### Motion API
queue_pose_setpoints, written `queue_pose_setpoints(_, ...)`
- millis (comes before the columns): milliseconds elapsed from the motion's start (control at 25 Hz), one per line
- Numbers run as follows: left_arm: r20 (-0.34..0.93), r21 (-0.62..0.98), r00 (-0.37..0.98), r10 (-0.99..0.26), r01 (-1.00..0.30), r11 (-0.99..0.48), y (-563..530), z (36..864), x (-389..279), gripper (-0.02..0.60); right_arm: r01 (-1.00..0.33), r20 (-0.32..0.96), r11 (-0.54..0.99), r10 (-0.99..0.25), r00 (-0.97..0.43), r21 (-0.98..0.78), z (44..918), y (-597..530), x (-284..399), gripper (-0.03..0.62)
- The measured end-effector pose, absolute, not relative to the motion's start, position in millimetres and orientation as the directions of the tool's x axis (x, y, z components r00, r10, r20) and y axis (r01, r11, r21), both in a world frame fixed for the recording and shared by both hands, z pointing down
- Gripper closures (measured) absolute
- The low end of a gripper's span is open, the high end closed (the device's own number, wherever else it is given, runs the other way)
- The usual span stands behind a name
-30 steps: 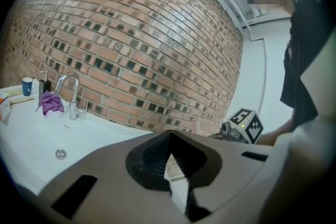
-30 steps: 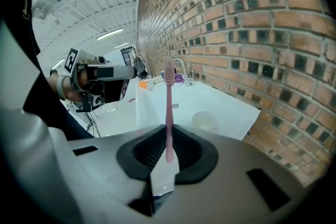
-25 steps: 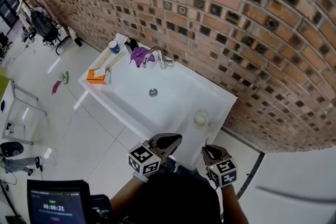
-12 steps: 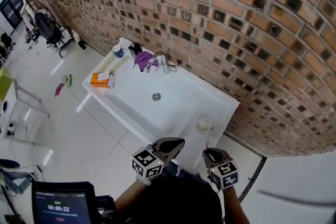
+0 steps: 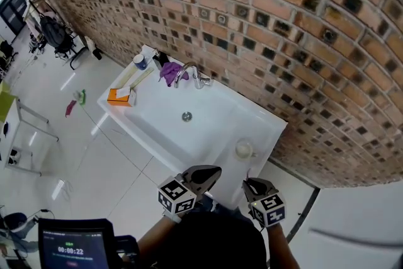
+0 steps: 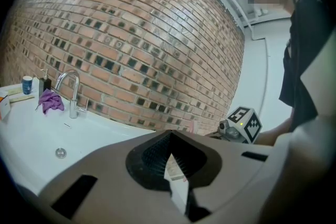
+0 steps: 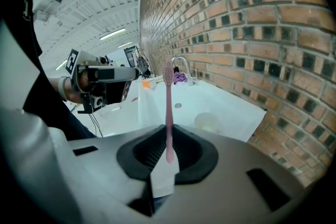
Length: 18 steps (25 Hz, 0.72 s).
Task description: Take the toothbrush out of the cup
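Observation:
A pale translucent cup (image 5: 243, 149) stands on the right rim of the white sink (image 5: 151, 126), also seen as the cup (image 7: 206, 121) in the right gripper view. My right gripper (image 5: 247, 181) hovers just in front of the sink's near right corner, shut on a pink toothbrush (image 7: 168, 113) that stands upright between the jaws with its bristle head up, clear of the cup. My left gripper (image 5: 214, 171) is beside it to the left, shut with nothing in it (image 6: 170, 157).
A chrome faucet (image 5: 187, 73) with a purple cloth (image 5: 169, 70) sits at the sink's back. An orange box (image 5: 118, 94) and a blue-topped container (image 5: 139, 62) are on the far left rim. A brick wall (image 5: 283, 22) rises behind. A screen (image 5: 72, 249) shows at bottom left.
The head view has shifted a little, so the sink sits slightly lower in frame. Both grippers keep nearly the same place, and the right one still holds the toothbrush.

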State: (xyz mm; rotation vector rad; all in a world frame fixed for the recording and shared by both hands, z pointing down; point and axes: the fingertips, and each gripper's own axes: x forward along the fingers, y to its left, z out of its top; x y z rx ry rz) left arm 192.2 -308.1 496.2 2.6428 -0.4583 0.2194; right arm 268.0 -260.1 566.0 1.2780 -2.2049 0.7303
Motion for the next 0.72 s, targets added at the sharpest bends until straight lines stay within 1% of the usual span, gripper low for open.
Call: queue_pose_setpoints(720, 0.232, 0.401, 0.930, -0.285, -0.358, -0.843, -312.0, 495.3, 195.1, 0.577, -0.884, 0.641, 0.418, -0.623, -0.448, -0.210, 567.1, -264.8, 272.8, 0.569)
